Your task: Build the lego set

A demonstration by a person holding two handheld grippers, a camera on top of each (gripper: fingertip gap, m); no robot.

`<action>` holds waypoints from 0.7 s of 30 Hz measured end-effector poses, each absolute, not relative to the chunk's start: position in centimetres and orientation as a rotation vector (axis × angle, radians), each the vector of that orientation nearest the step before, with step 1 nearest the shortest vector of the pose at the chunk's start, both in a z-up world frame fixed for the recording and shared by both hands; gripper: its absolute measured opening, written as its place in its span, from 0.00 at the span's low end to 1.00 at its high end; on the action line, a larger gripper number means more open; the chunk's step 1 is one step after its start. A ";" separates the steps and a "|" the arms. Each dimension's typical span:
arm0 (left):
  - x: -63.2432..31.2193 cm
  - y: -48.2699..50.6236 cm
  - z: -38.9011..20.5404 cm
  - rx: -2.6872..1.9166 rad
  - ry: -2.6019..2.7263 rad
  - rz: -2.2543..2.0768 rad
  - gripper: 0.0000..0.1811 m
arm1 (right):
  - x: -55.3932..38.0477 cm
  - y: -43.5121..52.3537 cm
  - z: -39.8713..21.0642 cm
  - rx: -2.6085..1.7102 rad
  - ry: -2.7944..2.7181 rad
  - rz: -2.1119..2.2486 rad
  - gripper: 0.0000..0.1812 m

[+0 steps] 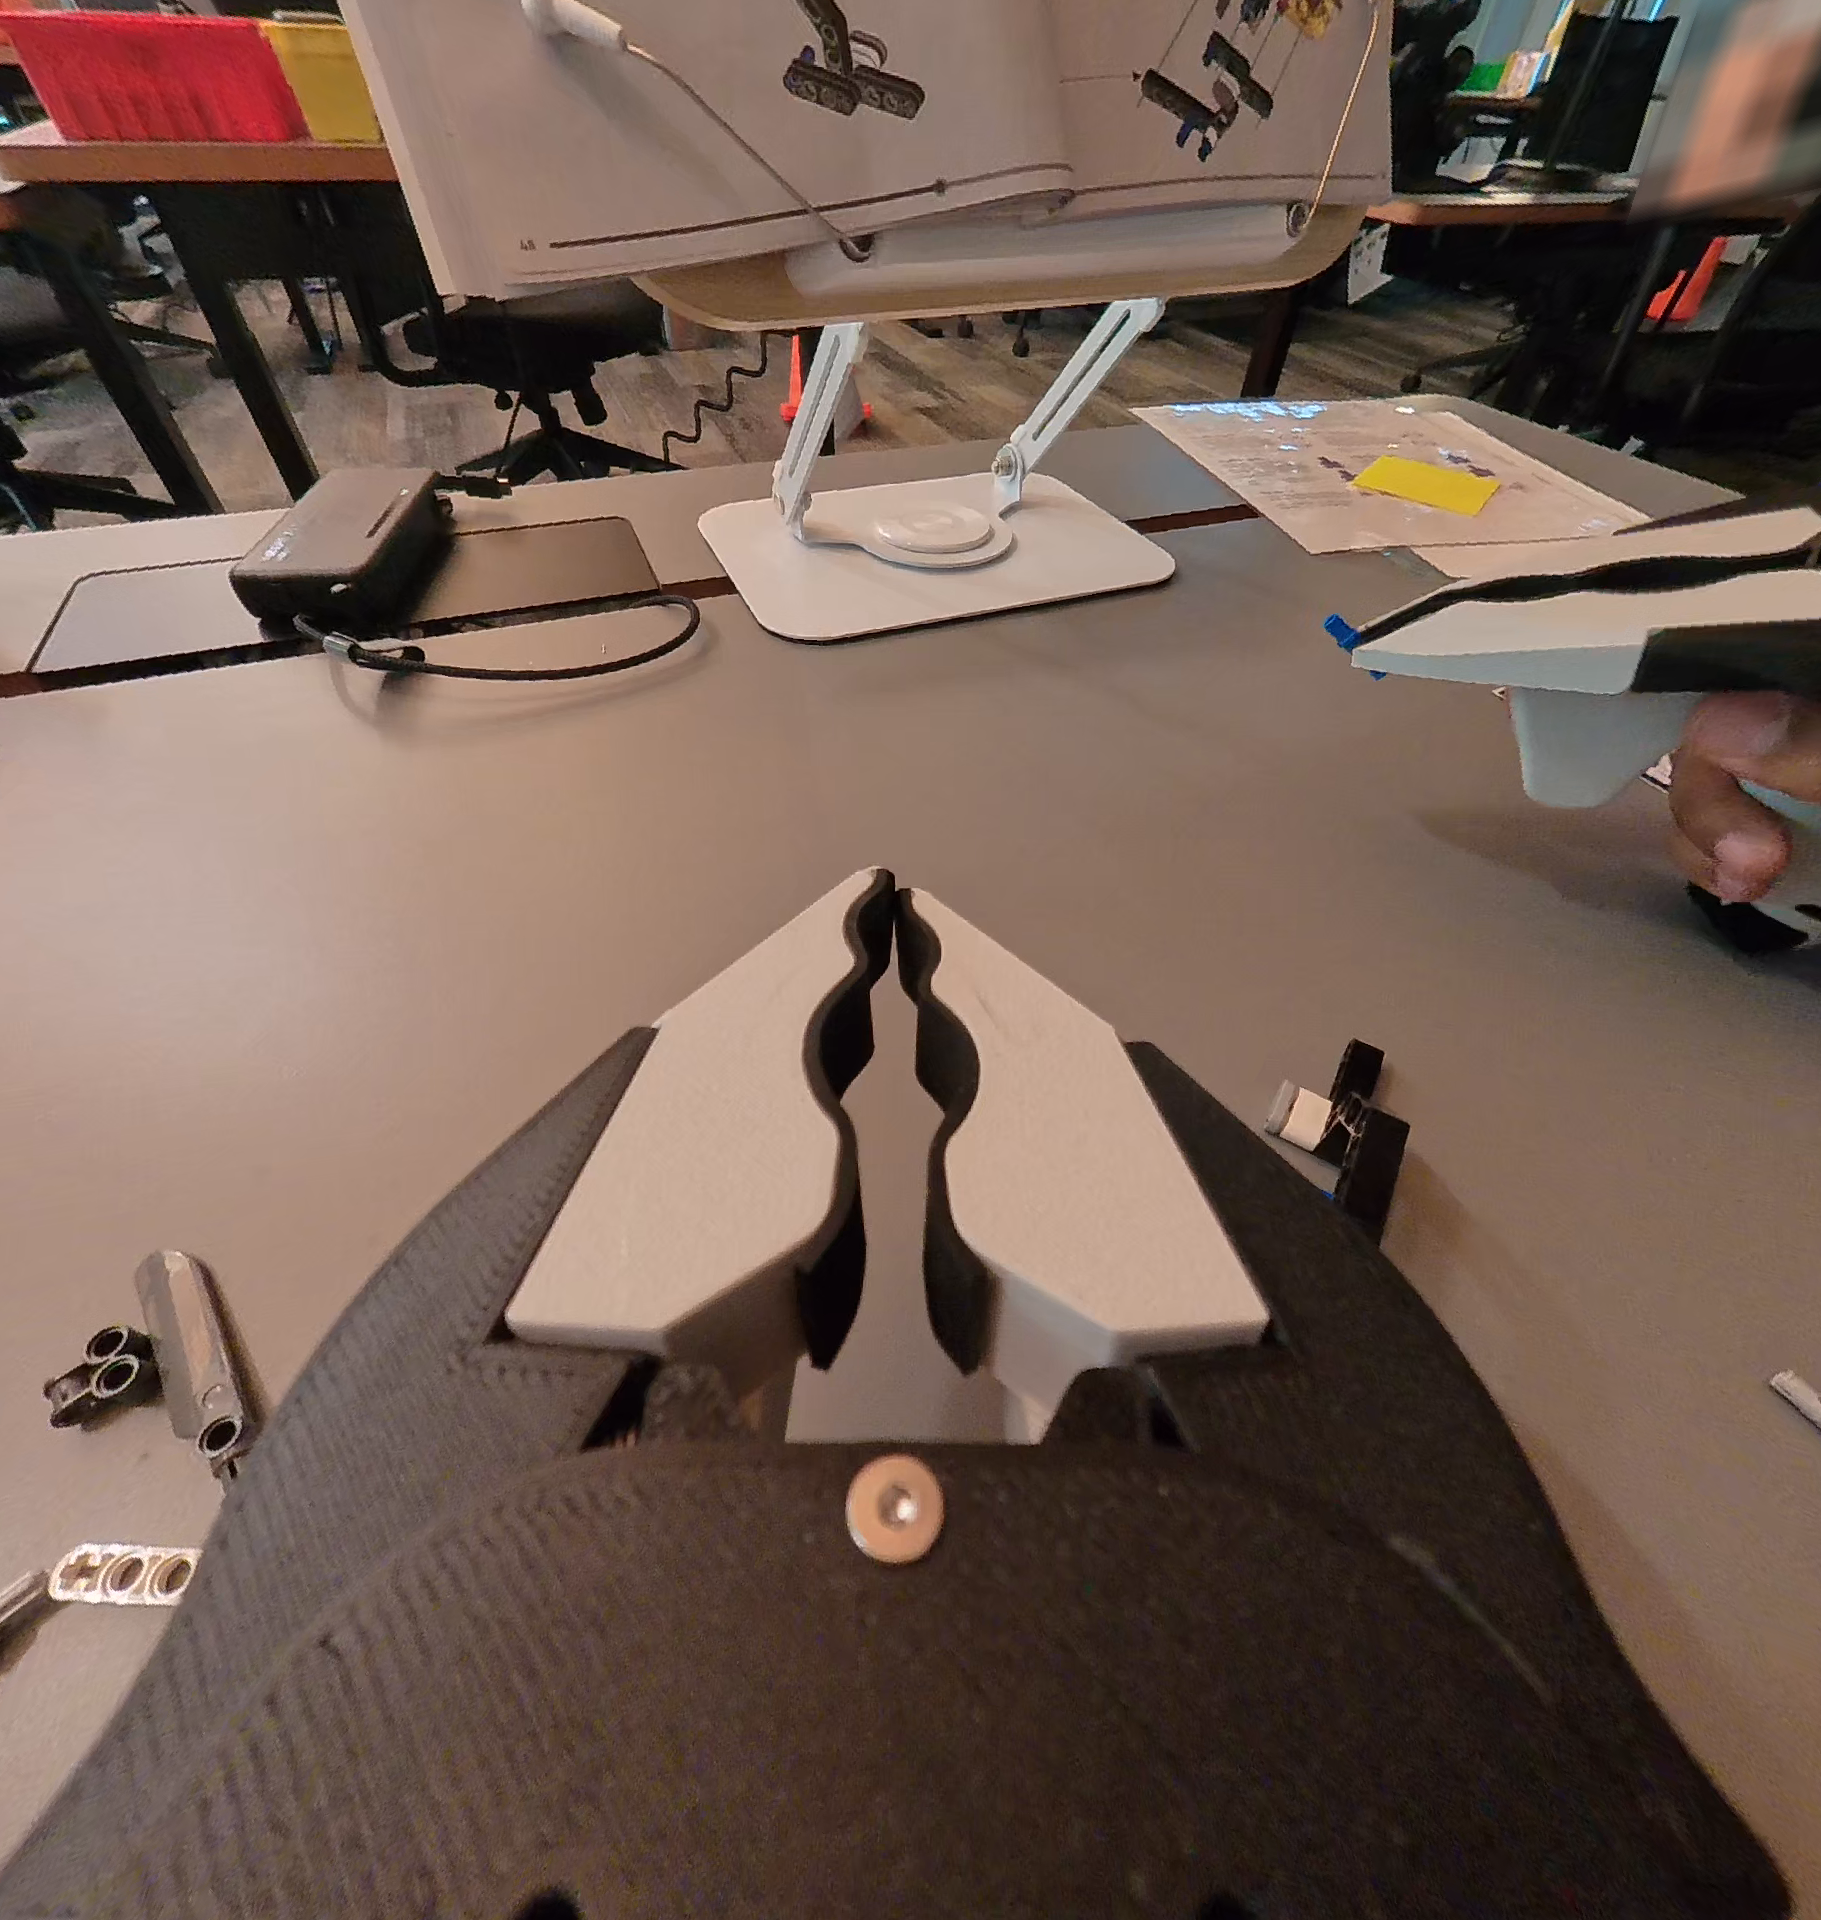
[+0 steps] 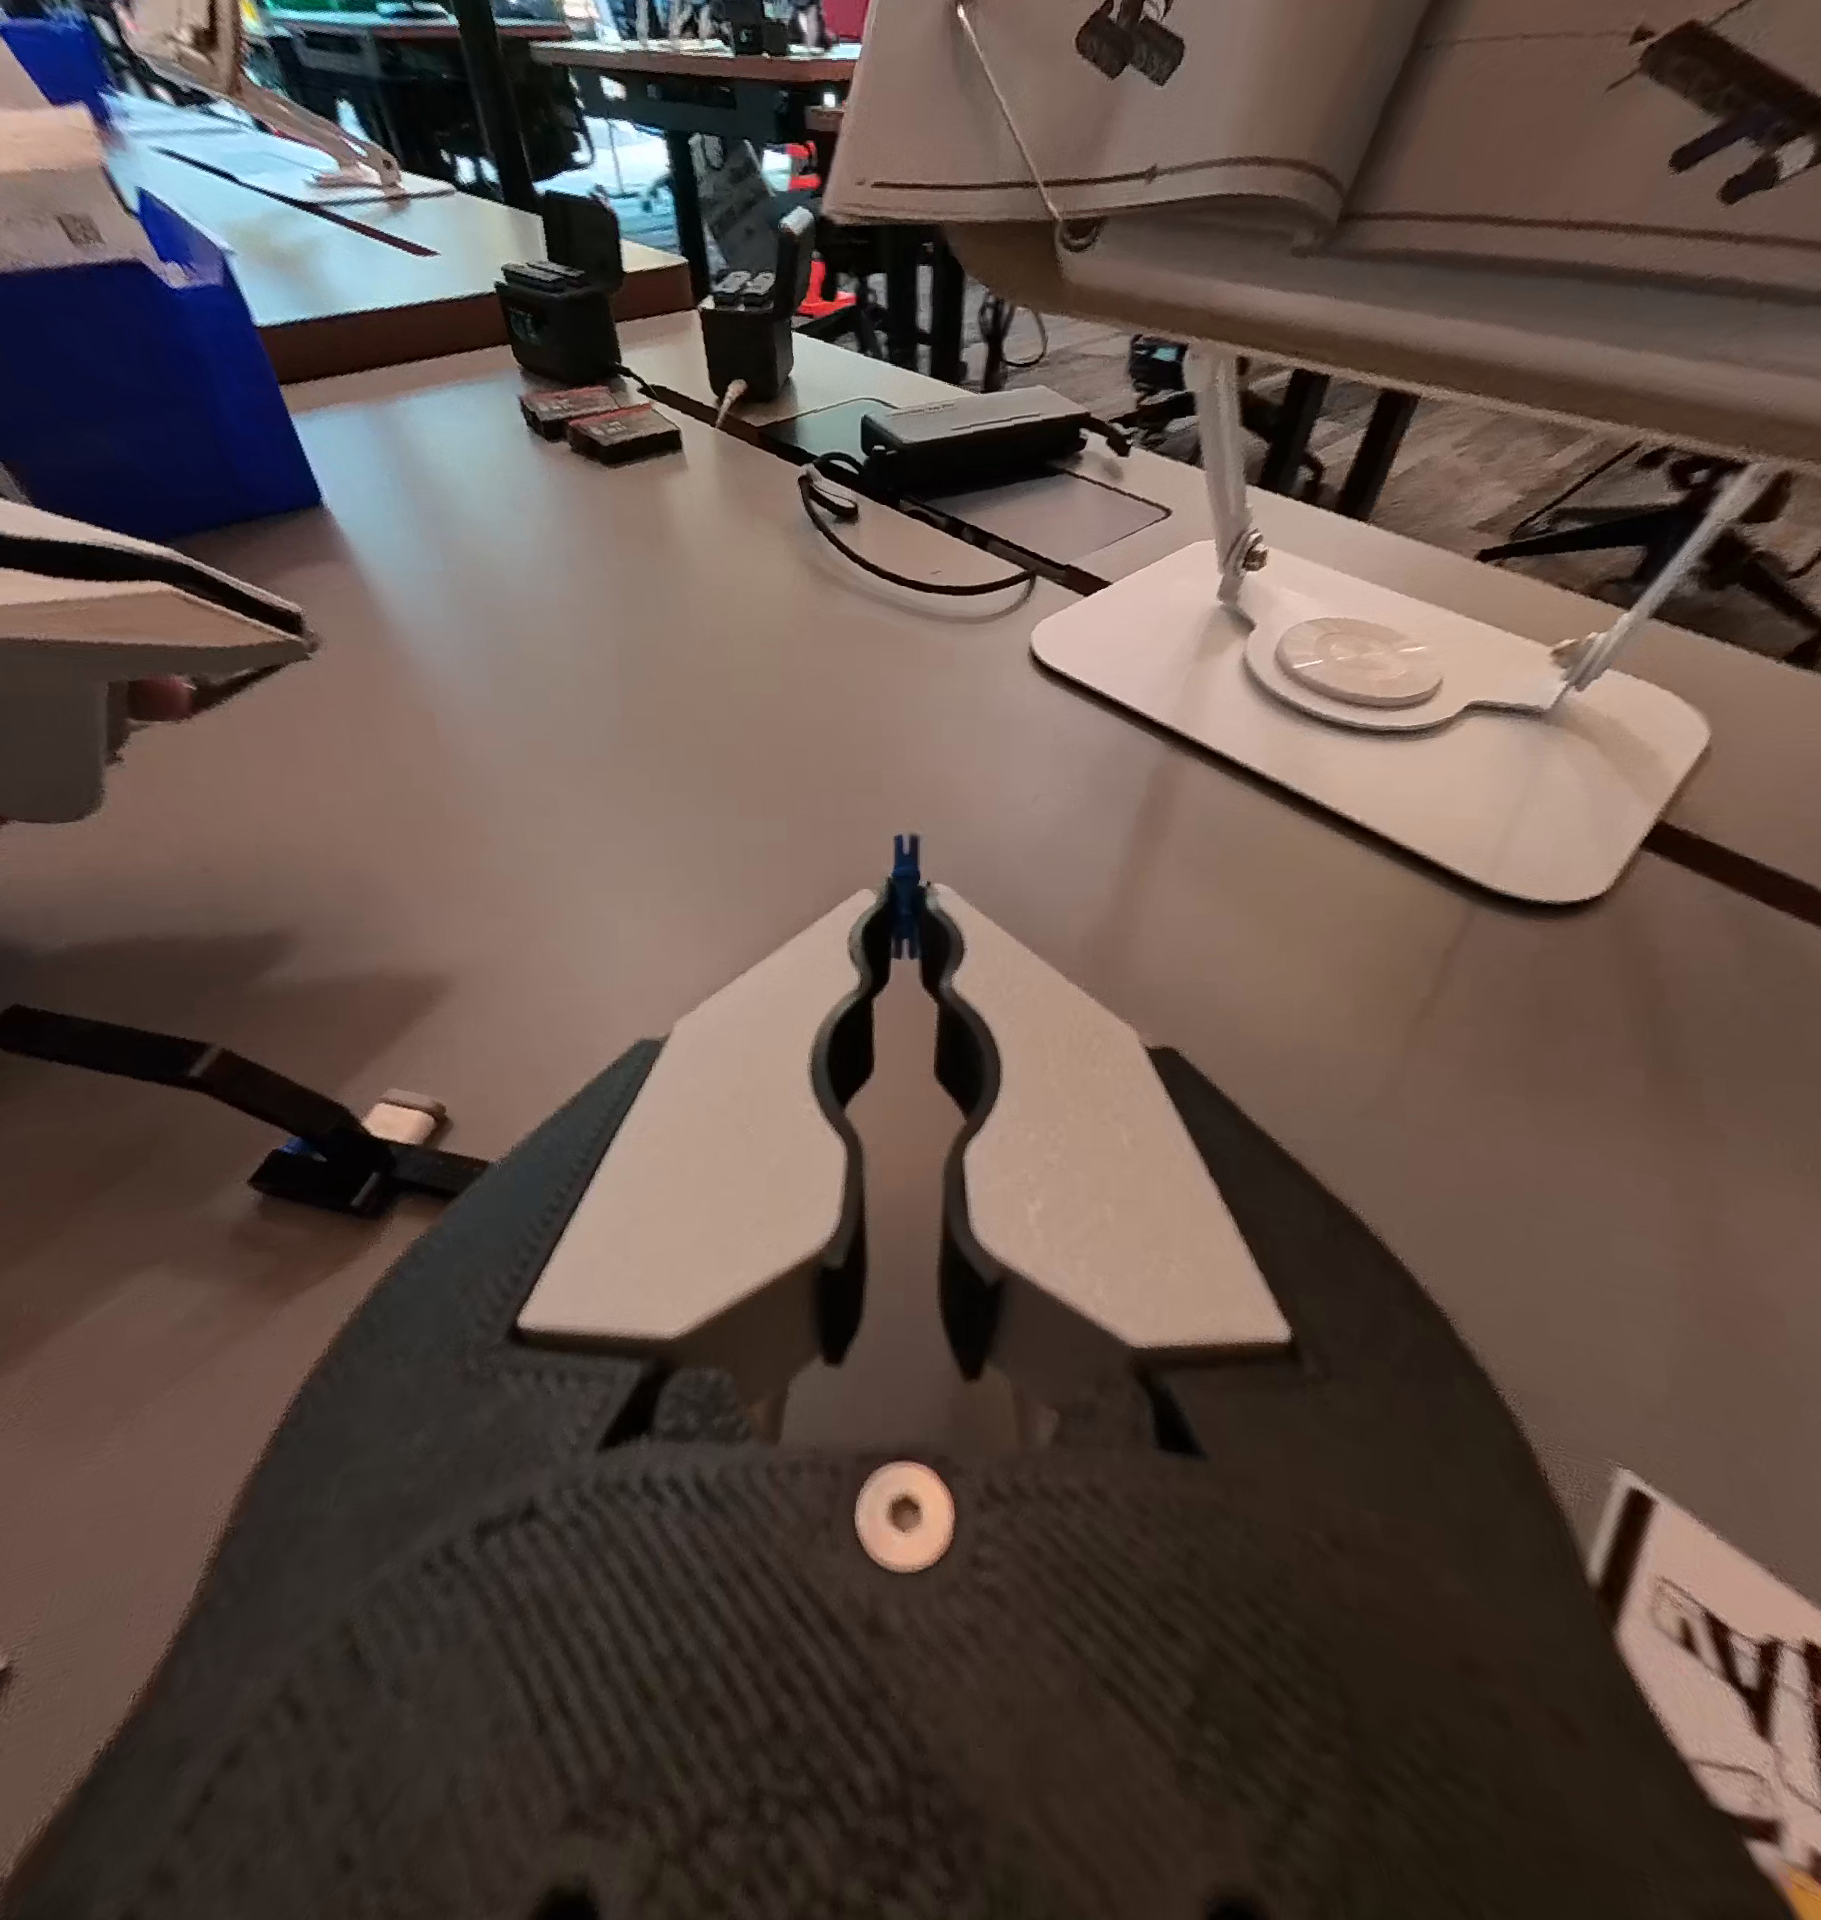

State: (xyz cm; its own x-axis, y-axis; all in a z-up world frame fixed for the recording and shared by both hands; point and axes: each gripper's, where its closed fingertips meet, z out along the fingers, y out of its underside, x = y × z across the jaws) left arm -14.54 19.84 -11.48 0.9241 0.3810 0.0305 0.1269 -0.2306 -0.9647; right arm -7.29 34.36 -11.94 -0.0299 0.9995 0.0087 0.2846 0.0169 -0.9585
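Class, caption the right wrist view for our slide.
Right gripper shut on a blue pin above the grey table.

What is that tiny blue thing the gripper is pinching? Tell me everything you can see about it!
It is a tiny blue lego pin that looks like plastic. The right hand-held gripper is shut on it, pinching it at the very fingertips, so its notched end pokes out past them. It is held in the air above the grey table, touching nothing but the gripper. In the left wrist view it shows as a blue tip sticking out of the gripper's point.
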 end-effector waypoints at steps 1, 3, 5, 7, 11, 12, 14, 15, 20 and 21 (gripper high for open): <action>-14.5 19.9 -11.5 -1.803 -0.378 0.246 0.00 | -7.3 34.2 -11.9 -1.408 -1.448 1.105 0.01; -14.5 19.9 -11.5 -1.804 -0.377 0.247 0.00 | -7.3 33.9 -11.8 -1.430 -1.441 1.165 0.01; -14.5 19.9 -11.5 -1.805 -0.375 0.248 0.00 | -7.2 33.9 -11.6 -1.439 -1.428 1.199 0.01; -14.5 19.9 -11.5 -1.805 -0.374 0.250 0.00 | -7.2 33.9 -11.5 -1.445 -1.420 1.222 0.01; -14.4 19.9 -11.5 -1.806 -0.370 0.252 0.00 | -7.2 33.8 -11.5 -1.448 -1.421 1.243 0.01; -14.4 19.9 -11.5 -1.807 -0.370 0.252 0.00 | -7.2 33.8 -11.5 -1.447 -1.423 1.242 0.01; -14.4 19.9 -11.5 -1.807 -0.369 0.252 0.00 | -7.2 33.7 -11.5 -1.443 -1.428 1.242 0.01; -14.4 19.9 -11.5 -1.807 -0.369 0.252 0.00 | -7.2 33.7 -11.5 -1.442 -1.430 1.241 0.01; -14.4 19.9 -11.5 -1.808 -0.367 0.250 0.00 | -7.1 33.4 -11.5 -1.427 -1.447 1.250 0.01; -14.4 19.9 -11.5 -1.808 -0.366 0.250 0.00 | -7.1 33.2 -11.5 -1.417 -1.456 1.255 0.01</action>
State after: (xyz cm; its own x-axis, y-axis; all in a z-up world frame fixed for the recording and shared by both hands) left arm -14.37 19.95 -11.51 0.9272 0.3740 0.0206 0.1170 -0.2369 -0.9645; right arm -7.11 33.19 -11.46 -0.1203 0.9851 -0.1226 0.2660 -0.0870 -0.9600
